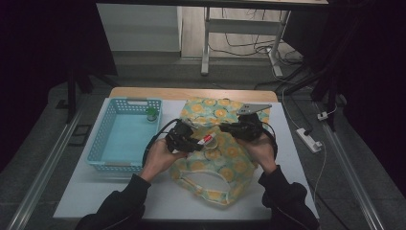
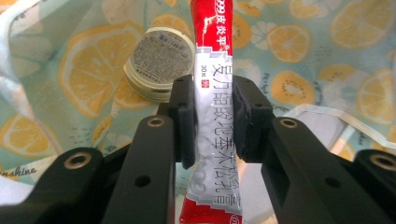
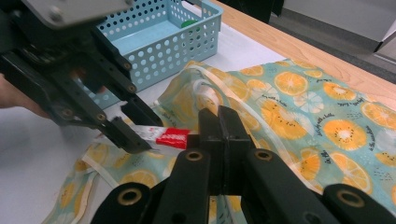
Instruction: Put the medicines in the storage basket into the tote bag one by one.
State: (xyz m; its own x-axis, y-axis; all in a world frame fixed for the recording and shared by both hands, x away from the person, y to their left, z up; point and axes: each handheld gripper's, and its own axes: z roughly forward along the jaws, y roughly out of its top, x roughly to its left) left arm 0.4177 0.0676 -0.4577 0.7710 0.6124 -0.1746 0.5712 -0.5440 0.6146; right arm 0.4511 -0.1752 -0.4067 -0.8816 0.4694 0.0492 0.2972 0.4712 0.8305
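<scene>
Over lemon-print bag (image 2: 322, 60), left tool (image 2: 214, 119) clamped on sachet (image 2: 212, 93), round tin (image 2: 159, 63) beside, right tool (image 3: 223, 126) together.

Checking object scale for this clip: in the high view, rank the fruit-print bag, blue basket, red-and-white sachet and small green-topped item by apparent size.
1. fruit-print bag
2. blue basket, close behind; partly covered bag makes it unsure
3. red-and-white sachet
4. green-topped item, about alike

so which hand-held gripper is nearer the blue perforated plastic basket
Left. The left hand-held gripper, clamped on a red-and-white sachet, sits just right of the blue perforated plastic basket. The right hand-held gripper, shut, is farther right over the lemon-print cloth bag.
</scene>
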